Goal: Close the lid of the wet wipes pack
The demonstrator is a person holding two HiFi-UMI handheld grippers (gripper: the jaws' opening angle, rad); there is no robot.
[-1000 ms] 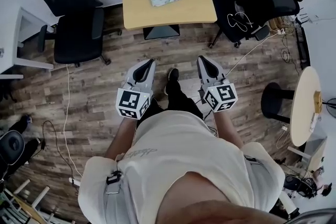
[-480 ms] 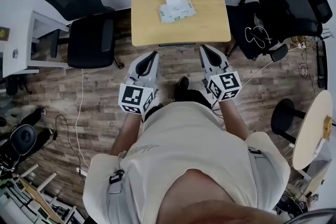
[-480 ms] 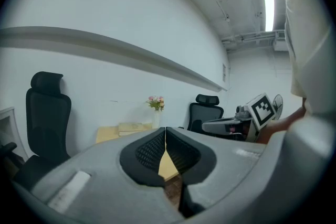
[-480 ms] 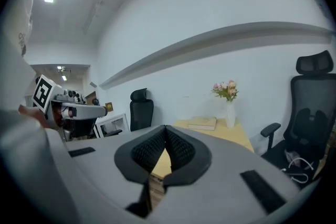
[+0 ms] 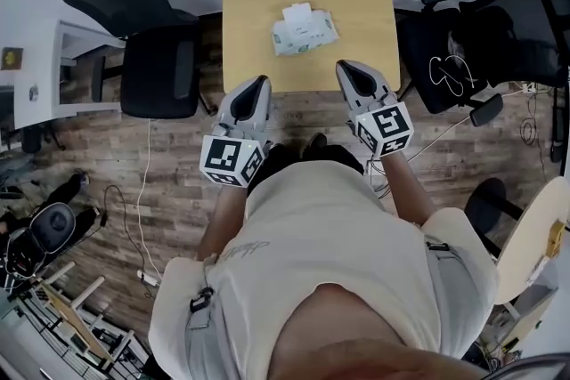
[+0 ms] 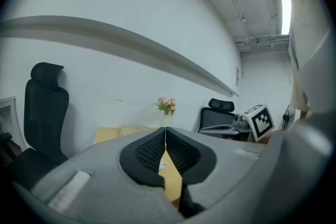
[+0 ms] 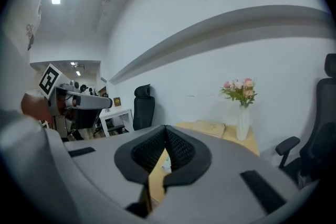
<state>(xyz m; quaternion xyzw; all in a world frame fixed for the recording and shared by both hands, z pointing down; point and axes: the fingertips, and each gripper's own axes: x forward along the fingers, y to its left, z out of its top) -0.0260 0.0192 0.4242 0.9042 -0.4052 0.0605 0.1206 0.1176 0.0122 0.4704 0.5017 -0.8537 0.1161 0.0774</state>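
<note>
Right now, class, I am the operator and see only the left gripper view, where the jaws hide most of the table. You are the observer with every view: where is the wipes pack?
Observer: In the head view, the pack lies mid-table, ahead of the left gripper and the right gripper. Neither touches it.
Operator: Is its lid down?
Observer: It seems not. A white flap stands up at the pack's far edge.
Operator: Is the right gripper holding anything?
Observer: No. Its own view shows the jaws together with nothing between them.
</note>
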